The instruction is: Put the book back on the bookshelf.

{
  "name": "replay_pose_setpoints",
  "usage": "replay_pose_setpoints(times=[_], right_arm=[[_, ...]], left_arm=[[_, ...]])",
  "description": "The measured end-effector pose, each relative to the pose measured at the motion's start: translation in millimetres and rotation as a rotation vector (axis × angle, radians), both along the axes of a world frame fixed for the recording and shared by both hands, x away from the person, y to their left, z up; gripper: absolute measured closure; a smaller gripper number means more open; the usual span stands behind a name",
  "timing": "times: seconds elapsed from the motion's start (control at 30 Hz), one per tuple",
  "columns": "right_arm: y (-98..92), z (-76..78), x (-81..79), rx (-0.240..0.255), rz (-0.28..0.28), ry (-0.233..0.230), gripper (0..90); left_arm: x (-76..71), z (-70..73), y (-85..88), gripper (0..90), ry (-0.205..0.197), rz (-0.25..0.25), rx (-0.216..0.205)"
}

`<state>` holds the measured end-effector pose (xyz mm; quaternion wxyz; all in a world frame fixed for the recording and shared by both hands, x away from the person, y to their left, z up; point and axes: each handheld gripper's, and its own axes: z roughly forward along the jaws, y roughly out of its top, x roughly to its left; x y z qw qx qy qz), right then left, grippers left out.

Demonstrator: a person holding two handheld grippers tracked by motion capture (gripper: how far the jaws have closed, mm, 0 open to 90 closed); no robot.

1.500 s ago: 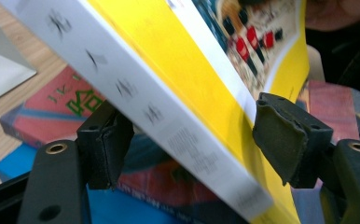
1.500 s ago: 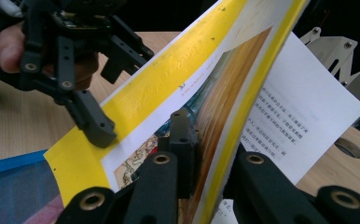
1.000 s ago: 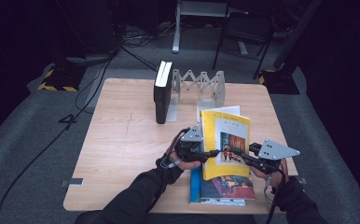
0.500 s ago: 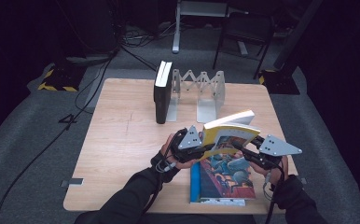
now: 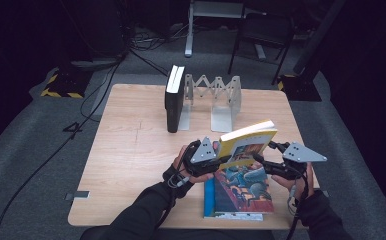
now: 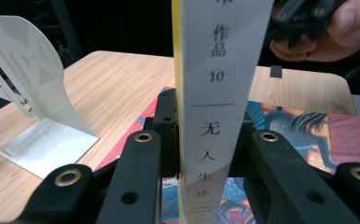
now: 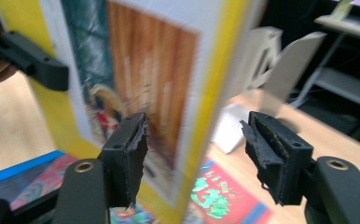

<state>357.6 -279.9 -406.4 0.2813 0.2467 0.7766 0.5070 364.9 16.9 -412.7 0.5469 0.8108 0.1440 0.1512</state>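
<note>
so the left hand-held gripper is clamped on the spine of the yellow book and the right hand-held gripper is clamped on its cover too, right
Not quite. The left hand-held gripper is clamped on the yellow paperback book at its spine, but the right hand-held gripper is not clamped: its jaws have just been opening and stand apart around the book's edge, as the right gripper view shows.

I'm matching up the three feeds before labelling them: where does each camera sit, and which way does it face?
High view: above the person's side, looking forward and down on the table; both forearms, left gripper and right gripper show.
Left gripper view: rides that gripper, looking along its jaws clamped on the yellow book.
Right gripper view: looks along its jaws, just opening around the same book's edge.
All three share the yellow book and the colourful book lying beneath.
</note>
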Motion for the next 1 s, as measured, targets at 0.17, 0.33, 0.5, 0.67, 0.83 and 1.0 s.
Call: replay_pose_setpoints(times=[0.17, 0.33, 0.5, 0.67, 0.83, 1.0], right_arm=[[12.5, -3.4, -0.5, -0.041, 0.034, 0.007, 37.4], [14.6, -3.8, -0.7, -0.043, 0.031, 0.004, 39.1], [14.4, -3.8, 0.6, -0.036, 0.024, 0.004, 42.2], [15.2, -3.7, 1.3, -0.03, 0.022, 0.006, 43.1], [17.1, -3.3, 1.3, -0.035, 0.014, 0.0, 42.7], [17.2, -3.5, 1.7, -0.031, 0.011, 0.004, 42.8]], left_arm=[[-3.1, -6.0, -5.7, 71.0, 0.005, 0.014, -0.023], [-1.0, -7.7, -12.1, 68.1, 0.008, 0.032, -0.033], [3.7, -4.7, -12.3, 68.0, 0.006, 0.027, -0.056], [4.2, -1.1, -14.2, 68.7, 0.006, 0.019, -0.092], [4.9, 4.5, -18.8, 69.4, -0.009, 0.023, -0.103], [6.6, 5.7, -21.0, 69.2, -0.009, 0.02, -0.12]])
